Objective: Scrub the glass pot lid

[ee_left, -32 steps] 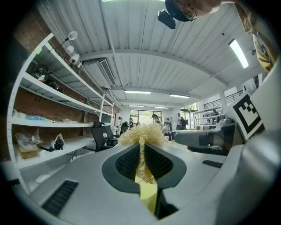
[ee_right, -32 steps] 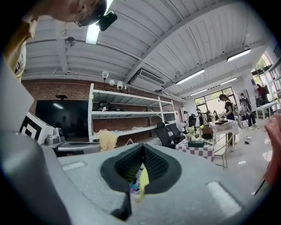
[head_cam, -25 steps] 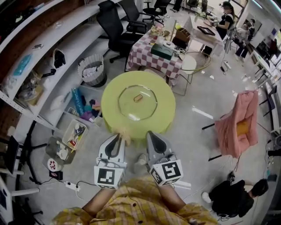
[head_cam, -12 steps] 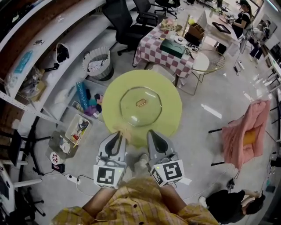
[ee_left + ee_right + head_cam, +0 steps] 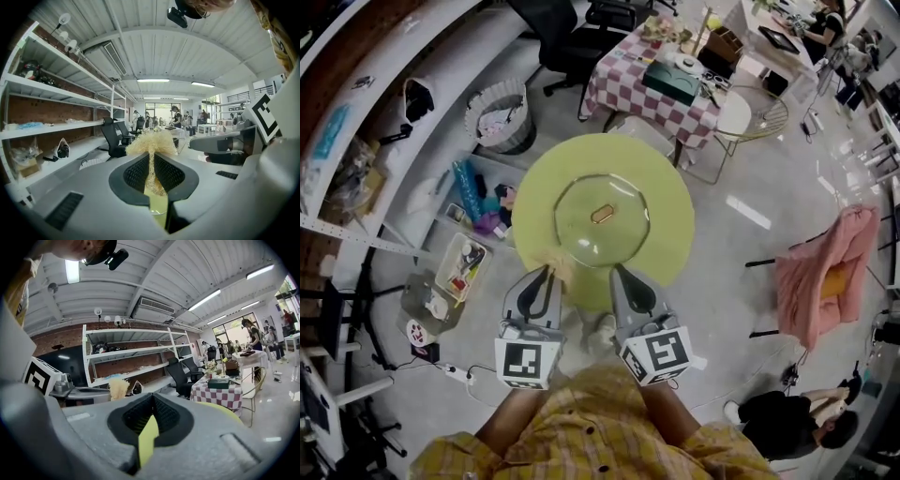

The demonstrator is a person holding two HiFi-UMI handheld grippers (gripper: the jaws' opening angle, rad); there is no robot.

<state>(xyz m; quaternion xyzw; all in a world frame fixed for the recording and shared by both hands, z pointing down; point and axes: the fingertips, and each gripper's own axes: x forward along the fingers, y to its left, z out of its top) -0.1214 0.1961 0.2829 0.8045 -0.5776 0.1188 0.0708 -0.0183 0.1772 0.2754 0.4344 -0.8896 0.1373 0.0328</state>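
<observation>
a: what colour is the round table?
b: yellow-green. the glass pot lid is clear, its handle brassy gold.
a: the scrubber?
b: pale straw. the left gripper and right gripper are grey, their marker cubes black-and-white squares. the tablecloth is red-and-white check, the shirt yellow plaid.

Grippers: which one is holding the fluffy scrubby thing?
The left gripper. Its jaws are shut on the pale, frizzy scrubber, whose tuft sticks out past the tips. The right gripper has its jaws together with nothing between them.
</observation>
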